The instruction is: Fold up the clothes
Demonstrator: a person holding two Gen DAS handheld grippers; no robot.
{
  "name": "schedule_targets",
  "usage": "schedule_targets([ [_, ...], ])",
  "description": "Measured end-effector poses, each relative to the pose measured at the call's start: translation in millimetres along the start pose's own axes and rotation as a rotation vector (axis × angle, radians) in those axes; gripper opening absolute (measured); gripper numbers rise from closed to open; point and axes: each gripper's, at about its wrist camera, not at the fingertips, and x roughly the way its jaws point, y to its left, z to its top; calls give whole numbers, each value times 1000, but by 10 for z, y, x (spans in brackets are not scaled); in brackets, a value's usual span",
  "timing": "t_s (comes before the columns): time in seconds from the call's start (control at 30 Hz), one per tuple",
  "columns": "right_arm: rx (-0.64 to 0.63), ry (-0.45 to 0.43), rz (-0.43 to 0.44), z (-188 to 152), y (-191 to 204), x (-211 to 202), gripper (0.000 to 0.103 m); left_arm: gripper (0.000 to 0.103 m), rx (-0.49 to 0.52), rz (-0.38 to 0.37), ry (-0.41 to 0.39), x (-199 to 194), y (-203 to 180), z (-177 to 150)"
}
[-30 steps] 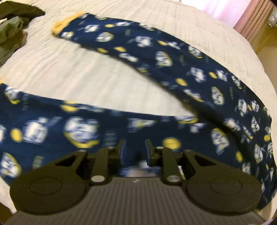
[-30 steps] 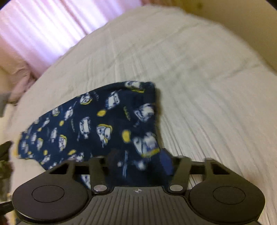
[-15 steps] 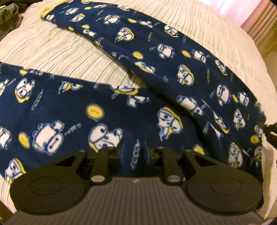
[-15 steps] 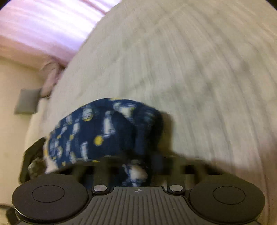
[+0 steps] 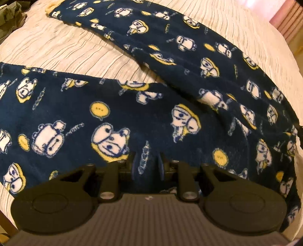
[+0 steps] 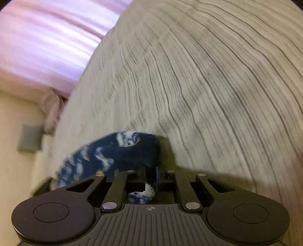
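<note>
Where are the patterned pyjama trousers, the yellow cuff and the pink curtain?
patterned pyjama trousers (image 5: 62, 113), left wrist view: flat middle of the nearer leg.
yellow cuff (image 5: 50, 5), left wrist view: hem of the far leg.
pink curtain (image 6: 47, 41), right wrist view: its folds.

I see a bed cover (image 5: 62, 47) of pale cream fabric with thin dark stripes, lightly rippled, filling most of both wrist views (image 6: 208, 85). A heap of olive-green cloth (image 5: 9, 15) lies at the top left corner of the left wrist view, at the cover's edge. A pink curtain (image 6: 47, 37) with vertical folds hangs beyond the far edge of the bed in the right wrist view; I also see a strip of it at the top right of the left wrist view (image 5: 289, 24). A grey rectangular plate (image 6: 30, 137) sits on the cream wall (image 6: 17, 106) below the curtain; blur hides its detail.
</note>
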Motion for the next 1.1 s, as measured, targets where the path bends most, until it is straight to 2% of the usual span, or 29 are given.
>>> schedule_targets([
  [0.03, 32, -3, 19, -16, -18, -55, 32, 19, -1, -2, 0, 2, -10, -4],
  [0.07, 34, -7, 8, -47, -21, -143, 61, 19, 0, -4, 0, 3, -21, -8],
  [0.1, 9, -8, 2, -119, -2, -262, 70, 19, 2, -5, 0, 4, -33, -13],
  [0.17, -46, 33, 26, -280, 36, -427, 69, 19, 7, -8, 0, 5, -54, -24],
  [0.2, -71, 68, 42, -375, 54, -489, 65, 19, 9, -9, 2, 11, -63, -31],
  [0.23, -96, 109, 51, -454, 80, -507, 58, 19, 10, -9, 5, 21, -73, -37],
  [0.27, -120, 151, 60, -532, 107, -523, 42, 19, 9, -11, 7, 29, -84, -42],
  [0.33, -132, 197, 59, -640, 93, -485, 39, 19, 10, -16, 6, 30, -100, -53],
  [0.43, -122, 216, 64, -720, 83, -399, 39, 19, 14, -21, 2, 14, -119, -70],
  [0.47, -133, 212, 74, -729, 119, -387, 35, 19, 16, -21, 1, 10, -121, -76],
  [0.5, -144, 208, 85, -737, 157, -375, 14, 19, 15, -19, 1, 9, -119, -82],
  [0.53, -160, 209, 84, -742, 184, -387, 8, 19, 12, -16, 1, 13, -109, -89],
  [0.6, -176, 181, 69, -674, 255, -435, 5, 19, 3, -11, 3, 22, -87, -100],
  [0.73, -135, 23, 16, -621, 151, -647, 5, 19, -3, -7, 1, 31, -54, -137],
  [0.87, -144, 102, -90, -709, 75, -452, 5, 19, -1, 0, 18, 63, -34, -185],
  [0.9, -149, 88, -101, -701, 87, -480, 7, 19, 0, -2, 17, 54, -29, -196],
  [0.93, -141, 83, -114, -689, 113, -487, 11, 19, 1, -3, 18, 45, -25, -205],
  [0.97, -130, 76, -117, -689, 122, -522, 32, 19, 2, -3, 19, 37, -19, -212],
  [1.0, -127, 57, -126, -714, 147, -592, 48, 19, 2, -2, 21, 28, -8, -221],
  [1.07, -127, 35, -128, -803, 189, -786, 55, 19, 0, -2, 22, 7, 17, -244],
  [1.1, -130, 31, -121, -866, 205, -911, 55, 19, -1, -2, 24, 0, 27, -253],
])
